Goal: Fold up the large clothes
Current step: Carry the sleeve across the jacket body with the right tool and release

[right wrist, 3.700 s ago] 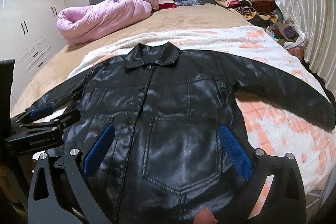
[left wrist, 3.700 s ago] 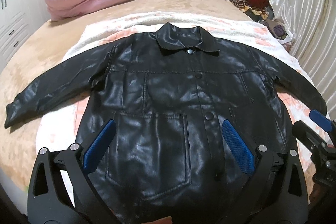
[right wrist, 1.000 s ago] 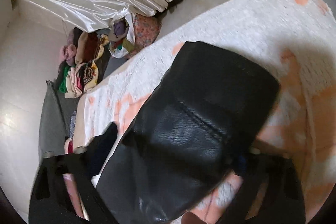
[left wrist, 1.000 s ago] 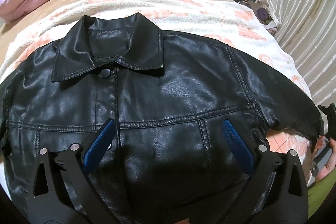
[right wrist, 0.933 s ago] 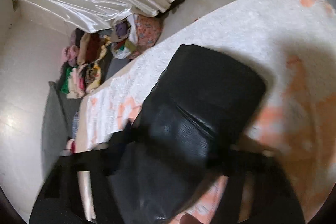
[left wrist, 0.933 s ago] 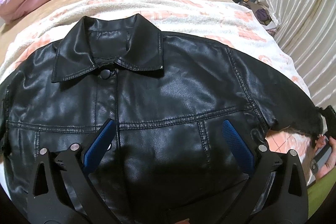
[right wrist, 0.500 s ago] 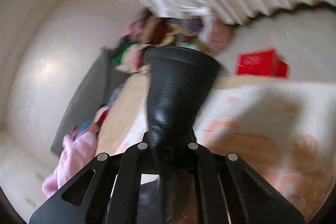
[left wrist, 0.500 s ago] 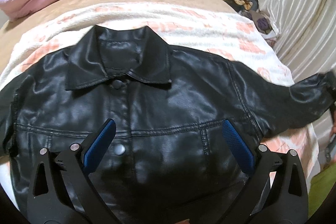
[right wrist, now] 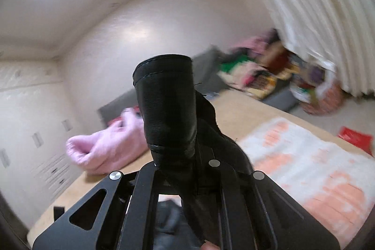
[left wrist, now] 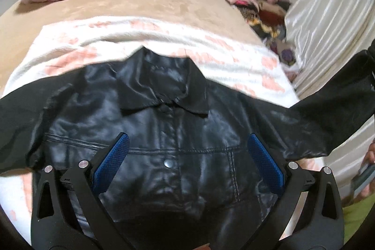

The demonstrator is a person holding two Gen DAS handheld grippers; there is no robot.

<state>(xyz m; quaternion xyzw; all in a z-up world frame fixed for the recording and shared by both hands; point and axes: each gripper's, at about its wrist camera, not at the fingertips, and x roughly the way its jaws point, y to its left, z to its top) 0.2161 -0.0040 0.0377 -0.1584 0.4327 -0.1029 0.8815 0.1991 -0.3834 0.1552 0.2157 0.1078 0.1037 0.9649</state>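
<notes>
- We note the change first: a second ago the sleeve [left wrist: 328, 107] lay flat on the blanket [left wrist: 145, 32] with the right gripper [right wrist: 185, 170] closing around its cuff [right wrist: 164, 95]; now the sleeve is lifted off the bed and runs up to the right edge of the left wrist view.
- We read this as the start of the first fold: the sleeve is free to be carried across the chest of the jacket [left wrist: 178, 132].
- In the right wrist view the right gripper's jaws stand nearly together, clamped on the sleeve just below the cuff. The cuff stands upright in the centre of the frame, above the fingers.
- The left gripper [left wrist: 187, 156] has its jaws wide apart and holds nothing. It hovers over the jacket.
- The jacket body lies front-up on the blanket in the centre of the left wrist view. Its collar [left wrist: 164, 86] sits above the jaw gap, and a snap button [left wrist: 168, 163] lies between the blue pads [left wrist: 112, 163].
- The other sleeve runs off the left edge of the frame.
</notes>
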